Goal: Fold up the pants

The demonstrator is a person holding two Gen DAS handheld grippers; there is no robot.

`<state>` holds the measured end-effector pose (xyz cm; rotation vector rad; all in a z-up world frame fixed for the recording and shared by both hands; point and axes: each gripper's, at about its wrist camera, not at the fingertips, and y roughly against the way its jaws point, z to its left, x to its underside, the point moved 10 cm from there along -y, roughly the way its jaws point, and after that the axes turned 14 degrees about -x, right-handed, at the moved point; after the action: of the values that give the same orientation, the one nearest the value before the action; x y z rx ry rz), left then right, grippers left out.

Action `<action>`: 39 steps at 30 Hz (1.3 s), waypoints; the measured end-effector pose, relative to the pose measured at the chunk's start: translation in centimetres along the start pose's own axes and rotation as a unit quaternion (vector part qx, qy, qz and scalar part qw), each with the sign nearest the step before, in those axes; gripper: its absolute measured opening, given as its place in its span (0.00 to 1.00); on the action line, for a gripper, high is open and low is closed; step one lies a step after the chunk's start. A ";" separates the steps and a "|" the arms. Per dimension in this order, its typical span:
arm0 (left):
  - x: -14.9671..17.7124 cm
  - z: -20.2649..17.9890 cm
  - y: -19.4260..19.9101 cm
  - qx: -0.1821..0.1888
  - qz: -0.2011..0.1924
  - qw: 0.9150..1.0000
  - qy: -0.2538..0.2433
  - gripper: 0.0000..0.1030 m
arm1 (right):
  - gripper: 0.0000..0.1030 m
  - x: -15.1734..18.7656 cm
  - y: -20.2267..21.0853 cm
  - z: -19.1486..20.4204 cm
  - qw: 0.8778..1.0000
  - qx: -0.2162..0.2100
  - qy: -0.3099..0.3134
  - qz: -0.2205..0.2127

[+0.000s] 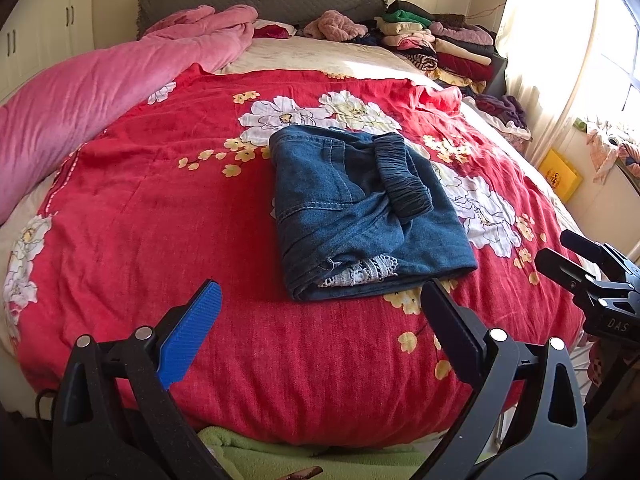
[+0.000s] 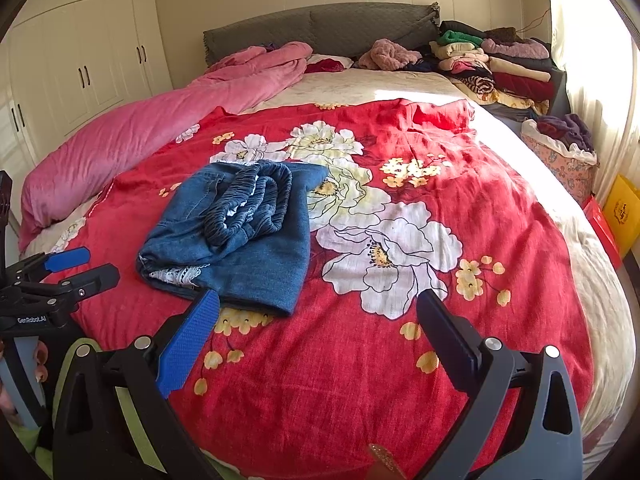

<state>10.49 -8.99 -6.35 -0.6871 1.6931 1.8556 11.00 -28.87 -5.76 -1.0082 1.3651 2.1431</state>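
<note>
Blue denim pants [image 1: 360,216] lie folded into a compact bundle on the red floral blanket [image 1: 160,220], the dark elastic waistband on top and a strip of white lace at the near edge. In the right wrist view the pants [image 2: 248,240] sit left of centre. My left gripper [image 1: 320,300] hangs open just short of the bundle's near edge, nothing between its fingers. My right gripper [image 2: 318,312] is also open and holds nothing, its blue pad close to the bundle's near right corner. Each gripper appears at the edge of the other's view.
A pink quilt [image 1: 100,92] runs along the bed's left side. Stacks of folded clothes [image 1: 440,44] fill the far right corner by the grey headboard [image 2: 320,28]. A basket of clothes [image 2: 560,148] and a yellow box [image 2: 624,208] stand right of the bed. White wardrobes [image 2: 80,60] line the left wall.
</note>
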 end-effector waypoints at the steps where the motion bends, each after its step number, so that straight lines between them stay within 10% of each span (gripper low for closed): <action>1: 0.1 0.0 0.0 0.000 0.001 1.000 -0.001 0.91 | 0.96 0.0 -0.1 0.1 1.000 0.001 0.000 0.000; 34: 0.1 0.6 -0.2 -0.002 0.006 1.000 0.000 0.91 | 0.96 0.2 -0.3 -0.6 1.000 0.011 -0.006 0.005; 39: 0.5 3.7 -1.7 -0.051 0.028 0.998 0.035 0.91 | 0.96 0.3 0.0 -2.1 1.000 0.025 -0.015 -0.003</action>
<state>11.24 -5.15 -7.64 -0.7614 1.6866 1.9906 11.58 -30.73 -6.52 -0.9557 1.3942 2.1005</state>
